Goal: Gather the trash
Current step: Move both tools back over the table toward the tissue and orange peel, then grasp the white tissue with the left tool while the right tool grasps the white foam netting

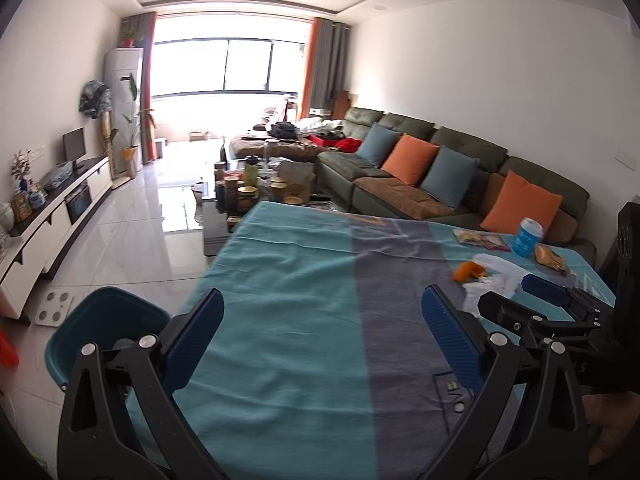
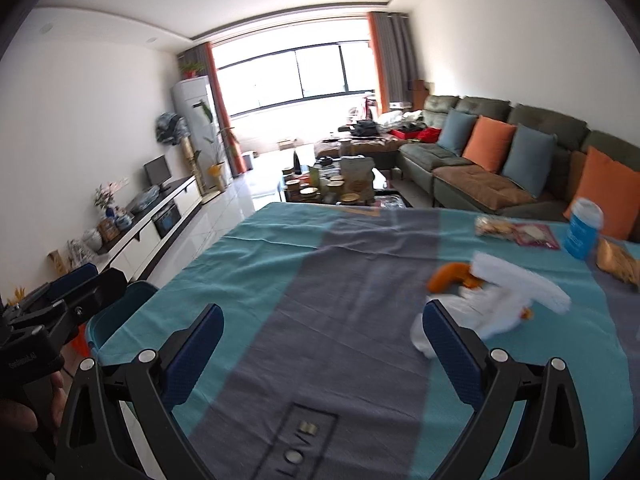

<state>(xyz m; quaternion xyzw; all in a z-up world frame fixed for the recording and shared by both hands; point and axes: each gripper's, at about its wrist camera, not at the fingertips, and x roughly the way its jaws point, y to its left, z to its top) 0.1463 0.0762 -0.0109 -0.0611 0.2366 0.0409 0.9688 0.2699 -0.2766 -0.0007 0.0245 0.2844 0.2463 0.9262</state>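
Trash lies on a table covered with a teal and grey cloth [image 2: 280,280]: crumpled white tissue [image 2: 504,300] with orange peel [image 2: 450,276], snack wrappers [image 2: 516,230], a brown packet [image 2: 618,264] and a blue cup [image 2: 582,232]. A teal bin [image 1: 100,324] stands on the floor at the table's left edge. My left gripper [image 1: 324,328] is open and empty over the cloth. My right gripper [image 2: 324,332] is open and empty, its right finger just short of the tissue. The tissue [image 1: 496,280] and peel [image 1: 466,270] also show in the left wrist view.
A green sofa [image 1: 460,176] with orange and blue cushions runs along the right. A coffee table [image 1: 256,188] crowded with jars stands beyond the table. A white TV cabinet [image 1: 52,216] lines the left wall. A white scale [image 1: 54,308] lies on the tiled floor.
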